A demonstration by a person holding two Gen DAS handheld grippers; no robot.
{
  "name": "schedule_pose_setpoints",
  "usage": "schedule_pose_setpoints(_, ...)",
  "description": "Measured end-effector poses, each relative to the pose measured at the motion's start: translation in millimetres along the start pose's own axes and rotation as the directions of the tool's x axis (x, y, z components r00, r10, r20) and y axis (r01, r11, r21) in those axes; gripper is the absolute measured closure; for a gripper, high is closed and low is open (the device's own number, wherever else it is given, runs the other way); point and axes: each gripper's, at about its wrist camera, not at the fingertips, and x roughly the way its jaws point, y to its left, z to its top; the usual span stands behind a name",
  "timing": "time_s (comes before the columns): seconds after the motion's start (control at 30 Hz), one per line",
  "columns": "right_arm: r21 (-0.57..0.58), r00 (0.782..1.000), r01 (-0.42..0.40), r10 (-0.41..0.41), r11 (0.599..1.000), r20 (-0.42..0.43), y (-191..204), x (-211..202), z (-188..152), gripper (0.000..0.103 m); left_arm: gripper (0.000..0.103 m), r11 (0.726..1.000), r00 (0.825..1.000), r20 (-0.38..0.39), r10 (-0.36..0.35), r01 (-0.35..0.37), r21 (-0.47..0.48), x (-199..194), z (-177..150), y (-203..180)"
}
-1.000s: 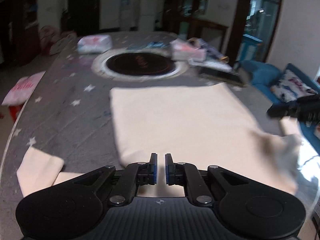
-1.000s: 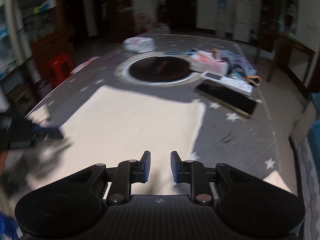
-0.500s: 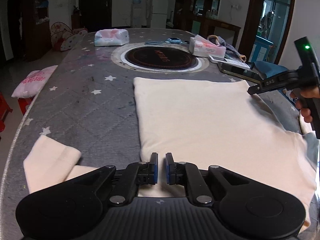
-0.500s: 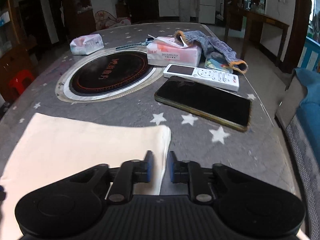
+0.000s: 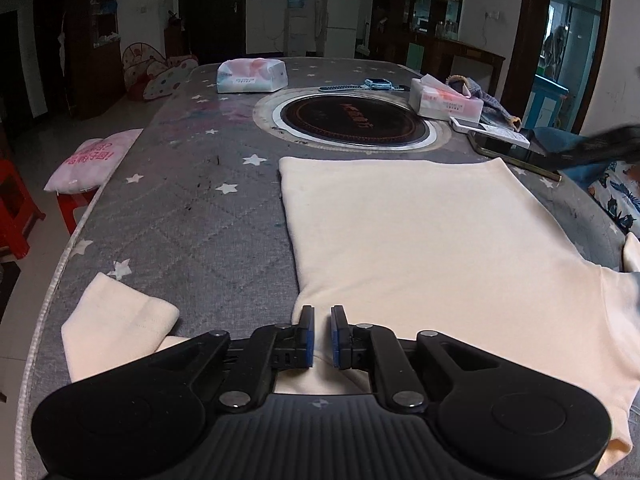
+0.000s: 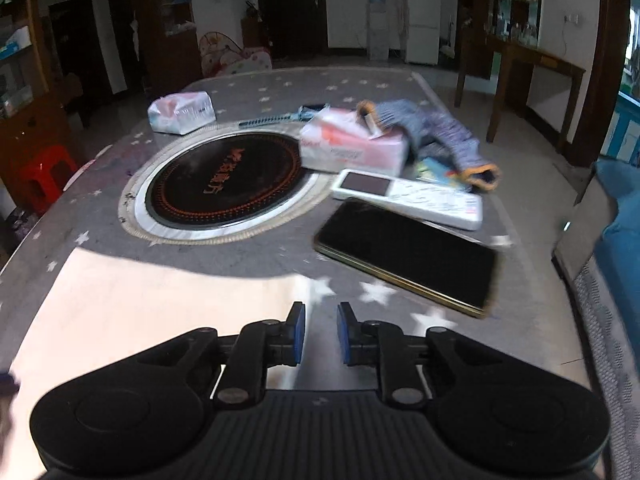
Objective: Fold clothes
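Note:
A cream shirt (image 5: 420, 232) lies flat on the grey star-patterned table (image 5: 192, 232), with its left sleeve (image 5: 116, 320) folded out to the near left. My left gripper (image 5: 322, 312) hovers over the shirt's near-left edge by the armpit, shut to a narrow slit with nothing in it. In the right wrist view my right gripper (image 6: 321, 308) sits at the far right corner of the shirt (image 6: 160, 304). Its jaws are opening and nothing is between them. That gripper shows as a dark blur (image 5: 600, 146) at the right edge of the left wrist view.
Beyond the shirt is a round black hob (image 6: 224, 184) set into the table. A phone (image 6: 408, 254), a white remote (image 6: 408, 198), a tissue box (image 6: 352, 146) and a knitted cloth (image 6: 436, 130) lie just past the corner. A tissue pack (image 5: 251, 76) lies far left. A red stool (image 5: 16, 208) stands left; a blue sofa (image 6: 620, 248) right.
My right gripper travelled forward along the shirt to its far right corner; its jaws narrowed, then widened. The shirt's rumpled right side now lies flat. The left gripper barely moved.

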Motion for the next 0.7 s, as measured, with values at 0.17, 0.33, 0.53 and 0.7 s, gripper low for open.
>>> schedule_pose_setpoints(0.17,-0.001,0.996,0.087,-0.087,0.996,-0.009,-46,-53,-35,0.079,0.081,1.0,1.0,-0.003,0.004,-0.004,0.016,-6,1,-12)
schedule_pose_setpoints(0.33,0.024,0.987,0.149,-0.147,0.989,-0.069,-90,-78,-77,0.078,0.07,0.996,0.999,0.007,-0.053,0.053,0.075,-21,-4,-42)
schedule_pose_setpoints(0.53,0.009,0.992,0.11,-0.11,0.994,-0.064,-102,-76,-97,0.067,0.063,0.977,0.988,-0.017,-0.151,0.152,0.152,-31,-13,-82)
schedule_pose_setpoints(0.7,-0.023,0.995,0.086,-0.087,0.996,-0.05,-99,-63,-97,0.058,0.063,0.968,0.984,-0.052,-0.171,0.178,0.178,-26,-22,-94)
